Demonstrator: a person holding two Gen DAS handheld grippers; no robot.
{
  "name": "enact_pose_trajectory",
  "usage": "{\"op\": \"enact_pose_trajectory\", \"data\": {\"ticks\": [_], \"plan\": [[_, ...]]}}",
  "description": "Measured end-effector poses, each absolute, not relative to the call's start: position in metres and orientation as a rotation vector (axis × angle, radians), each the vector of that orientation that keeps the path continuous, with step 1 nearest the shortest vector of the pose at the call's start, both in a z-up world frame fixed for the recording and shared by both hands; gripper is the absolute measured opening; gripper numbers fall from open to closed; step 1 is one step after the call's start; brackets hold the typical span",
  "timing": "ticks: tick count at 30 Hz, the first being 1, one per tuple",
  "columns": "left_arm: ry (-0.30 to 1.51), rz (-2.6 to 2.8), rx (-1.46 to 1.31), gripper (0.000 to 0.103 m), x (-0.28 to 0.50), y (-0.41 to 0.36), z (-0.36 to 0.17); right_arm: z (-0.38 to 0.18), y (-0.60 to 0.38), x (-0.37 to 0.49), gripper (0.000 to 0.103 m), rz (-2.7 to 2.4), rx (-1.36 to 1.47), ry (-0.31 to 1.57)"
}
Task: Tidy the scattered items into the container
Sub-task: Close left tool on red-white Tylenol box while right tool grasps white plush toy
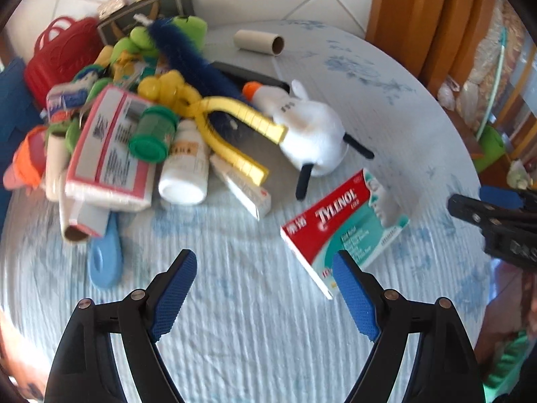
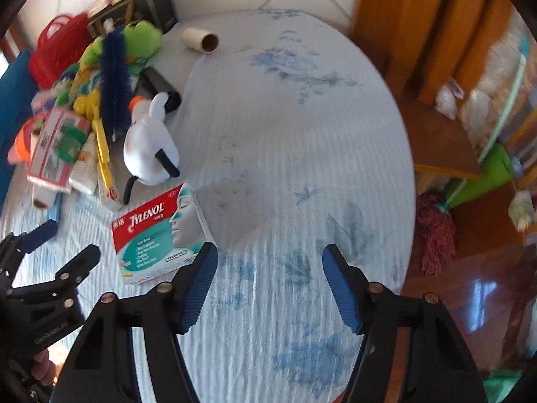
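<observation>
A red and teal Tylenol box [image 1: 345, 221] [image 2: 157, 235] lies flat on the pale blue tablecloth, apart from the pile. My left gripper [image 1: 263, 262] hovers over bare cloth just left of the box, open, with nothing between its blue pads; the right pad overlaps the box's near corner in the view. My right gripper [image 2: 270, 255] stands open over bare cloth to the right of the box, also holding nothing. A red plastic basket [image 1: 57, 57] [image 2: 57, 50] sits at the far left behind the heap. A white plush toy [image 1: 312, 134] [image 2: 151, 141] lies just beyond the box.
The heap holds a yellow clip [image 1: 214, 114], a blue fuzzy brush [image 1: 188, 60], a green-capped jar [image 1: 154, 134], a white bottle [image 1: 186, 168] and a green plush [image 2: 141, 38]. A cardboard roll [image 1: 258, 42] lies beyond. The round table's edge [image 2: 411, 154] drops towards wooden furniture [image 2: 419, 27].
</observation>
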State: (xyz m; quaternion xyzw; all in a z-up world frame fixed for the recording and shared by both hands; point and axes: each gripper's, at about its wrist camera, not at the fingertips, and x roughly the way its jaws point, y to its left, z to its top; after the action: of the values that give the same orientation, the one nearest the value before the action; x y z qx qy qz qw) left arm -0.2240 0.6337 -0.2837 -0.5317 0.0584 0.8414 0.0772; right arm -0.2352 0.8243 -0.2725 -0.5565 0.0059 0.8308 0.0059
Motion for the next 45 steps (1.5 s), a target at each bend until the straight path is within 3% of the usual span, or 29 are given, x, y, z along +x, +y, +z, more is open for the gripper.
{"op": "enact_pose_trajectory", "data": {"ticks": [7, 12, 16, 26, 30, 33, 35, 43, 45], "plan": [[0.093, 2.627, -1.659, 0.080, -0.223, 0.643, -0.310, -0.306, 0.818, -0.274, 0.064, 2.656, -1.812, -0.183], [0.182, 2.852, -1.759, 0.076, -0.239, 0.610, -0.304, -0.324, 0.782, -0.257, 0.067, 2.730, -2.011, -0.306], [0.073, 2.886, -1.766, 0.074, -0.232, 0.583, -0.287, -0.317, 0.755, -0.236, 0.065, 2.858, -2.219, -0.198], [0.012, 2.806, -1.831, 0.075, -0.207, 0.577, -0.306, -0.310, 0.759, -0.263, 0.065, 2.813, -2.027, -0.304], [0.034, 2.833, -1.813, 0.075, -0.224, 0.569, -0.304, -0.322, 0.738, -0.252, 0.066, 2.806, -2.124, -0.345], [-0.005, 2.825, -1.799, 0.075, -0.233, 0.566, -0.298, -0.322, 0.722, -0.241, 0.066, 2.854, -2.255, -0.230], [-0.009, 2.813, -1.777, 0.075, -0.234, 0.569, -0.293, -0.321, 0.714, -0.235, 0.066, 2.867, -2.275, -0.251], [0.003, 2.709, -1.814, 0.081, -0.230, 0.590, -0.308, -0.286, 0.764, -0.264, 0.066, 2.856, -2.013, -0.197], [0.004, 2.712, -1.801, 0.077, -0.234, 0.592, -0.308, -0.274, 0.769, -0.276, 0.066, 2.878, -1.932, -0.186]]}}
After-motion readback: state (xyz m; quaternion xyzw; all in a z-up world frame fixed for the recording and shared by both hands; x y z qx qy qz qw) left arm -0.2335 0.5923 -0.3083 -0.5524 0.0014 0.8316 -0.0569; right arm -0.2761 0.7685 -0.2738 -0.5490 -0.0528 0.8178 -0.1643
